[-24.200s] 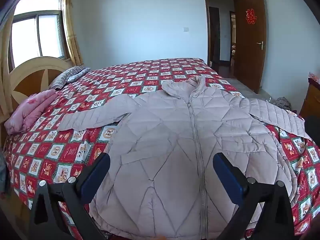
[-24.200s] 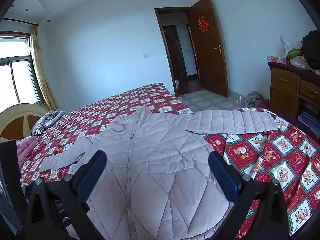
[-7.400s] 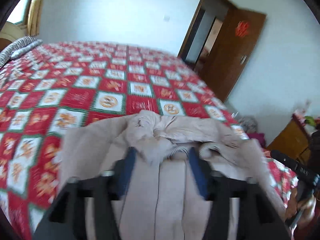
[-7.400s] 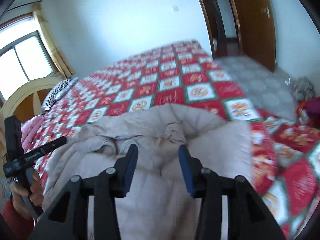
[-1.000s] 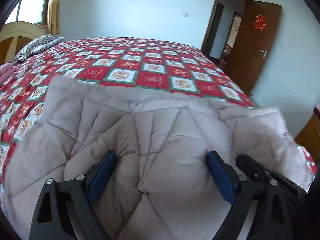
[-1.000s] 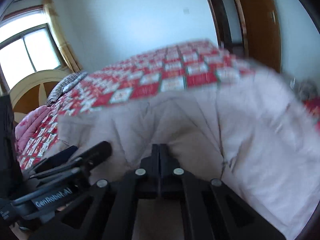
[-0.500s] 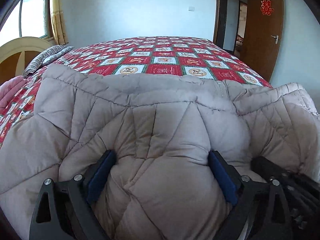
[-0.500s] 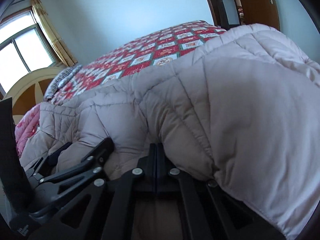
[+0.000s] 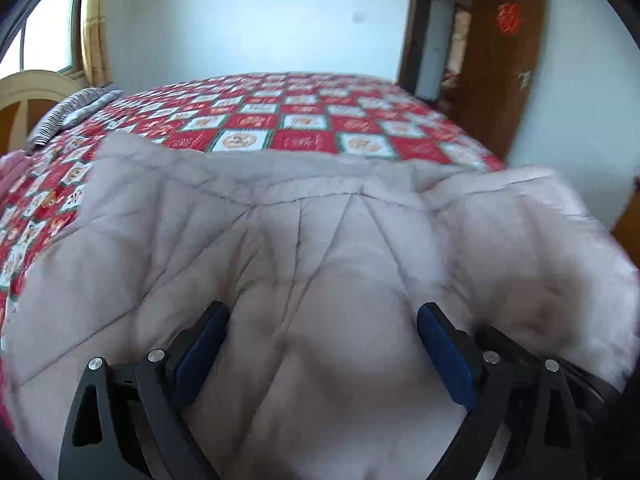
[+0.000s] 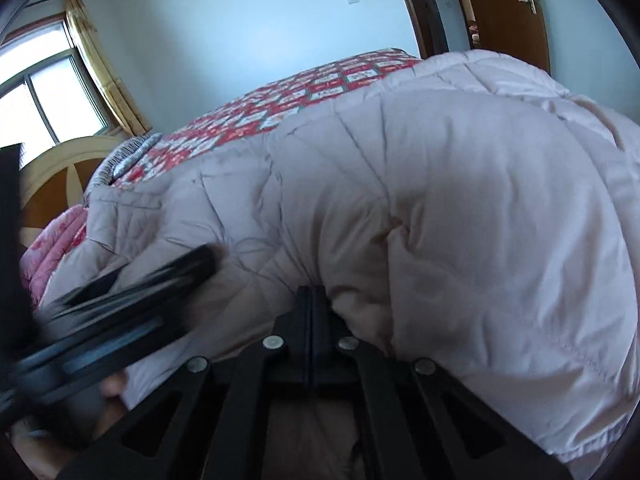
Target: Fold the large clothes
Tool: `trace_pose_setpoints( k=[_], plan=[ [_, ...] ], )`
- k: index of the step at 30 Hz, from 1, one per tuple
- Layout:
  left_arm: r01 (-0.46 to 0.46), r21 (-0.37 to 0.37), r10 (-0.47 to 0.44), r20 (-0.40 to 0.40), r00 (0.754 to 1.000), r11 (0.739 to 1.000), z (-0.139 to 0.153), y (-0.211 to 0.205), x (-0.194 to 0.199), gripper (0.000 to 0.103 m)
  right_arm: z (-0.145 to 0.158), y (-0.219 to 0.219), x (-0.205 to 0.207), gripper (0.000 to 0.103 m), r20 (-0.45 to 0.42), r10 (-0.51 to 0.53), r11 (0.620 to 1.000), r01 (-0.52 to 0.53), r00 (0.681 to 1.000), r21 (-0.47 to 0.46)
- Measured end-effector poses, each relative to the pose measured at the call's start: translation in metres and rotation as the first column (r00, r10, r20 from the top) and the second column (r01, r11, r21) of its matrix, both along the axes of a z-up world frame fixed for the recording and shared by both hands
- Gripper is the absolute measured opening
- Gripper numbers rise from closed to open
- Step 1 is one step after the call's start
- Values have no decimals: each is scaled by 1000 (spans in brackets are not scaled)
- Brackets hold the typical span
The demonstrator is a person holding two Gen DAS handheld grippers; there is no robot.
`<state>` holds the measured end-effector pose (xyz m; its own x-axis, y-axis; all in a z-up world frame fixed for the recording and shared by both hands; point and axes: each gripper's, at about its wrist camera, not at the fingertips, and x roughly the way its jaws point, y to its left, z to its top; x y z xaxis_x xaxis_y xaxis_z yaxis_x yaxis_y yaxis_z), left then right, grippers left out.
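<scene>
A pale pink quilted down jacket (image 9: 312, 240) lies folded in a thick bundle at the near edge of the bed. My left gripper (image 9: 322, 320) is open, its blue-padded fingers spread over the bundle's top. My right gripper (image 10: 313, 294) is shut, with its tips pressed into a fold of the jacket (image 10: 460, 200); whether fabric is pinched between them is hidden. The left gripper also shows blurred at the left of the right wrist view (image 10: 132, 292).
The bed carries a red patterned quilt (image 9: 280, 120). A striped pillow (image 9: 76, 110) and a cream headboard (image 9: 36, 92) are at the left, with pink bedding (image 10: 56, 240) near them. An open brown door (image 9: 504, 60) is at the right.
My left gripper has shifted back and to the left over the bundle, and the jacket's right side blurs with motion. My right gripper stays shut against the fold.
</scene>
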<state>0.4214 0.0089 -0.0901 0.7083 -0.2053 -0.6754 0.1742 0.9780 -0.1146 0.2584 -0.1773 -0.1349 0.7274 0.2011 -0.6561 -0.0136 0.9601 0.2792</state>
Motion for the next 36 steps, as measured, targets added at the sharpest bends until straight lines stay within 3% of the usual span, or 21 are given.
trace_pose_setpoints(
  k=[4,7,11,13,15,17,20,22,25,26,29,30,33,36],
  plan=[
    [-74,-100,79,53,995,992,18,57,-64,95,1,2,-2,0,15,-2,1000,2,1000,-14],
    [-197,-151,209,70,975,969,16,108,-110,95,2,5,-2,0,23,-2,1000,2,1000,-22],
    [-338,-271,346,-18,938,901,-5,158,-151,95,4,5,-1,0,17,-3,999,4,1000,-32],
    [-364,-398,369,-66,927,842,-20,167,-163,95,8,9,1,0,-4,-2,997,2,1000,-73],
    [-351,-460,346,-99,933,815,-27,165,-161,95,26,13,-8,3,10,-6,997,6,1000,-75],
    [-317,-488,301,-112,947,813,-30,150,-151,95,51,17,-27,5,112,11,1000,-9,994,-22],
    [-309,-482,300,-97,949,820,-31,139,-135,96,73,37,-41,5,197,65,996,-50,978,-79],
    [-327,-481,334,-75,940,813,-37,140,-123,96,63,43,-33,5,165,81,996,-72,983,-61],
    [-354,-529,371,-78,925,771,-42,143,-116,97,3,46,-4,4,-43,99,995,-99,994,-7],
    [-344,-542,372,-61,926,767,-43,143,-118,97,-5,43,-5,0,-16,97,995,-97,995,-2],
    [-320,-501,353,-32,935,804,-47,141,-127,97,-4,46,-3,0,-31,83,996,-84,996,-14],
    [-324,-499,346,-51,937,804,-51,142,-129,97,-3,47,-4,0,-26,85,996,-85,996,-24],
    [-314,-572,346,-55,936,758,-55,158,-142,97,-3,46,-3,0,-18,91,996,-91,996,-5],
    [-381,-578,439,-45,898,721,-53,174,-156,97,-3,42,-4,0,-10,96,995,-95,995,19]
  ],
)
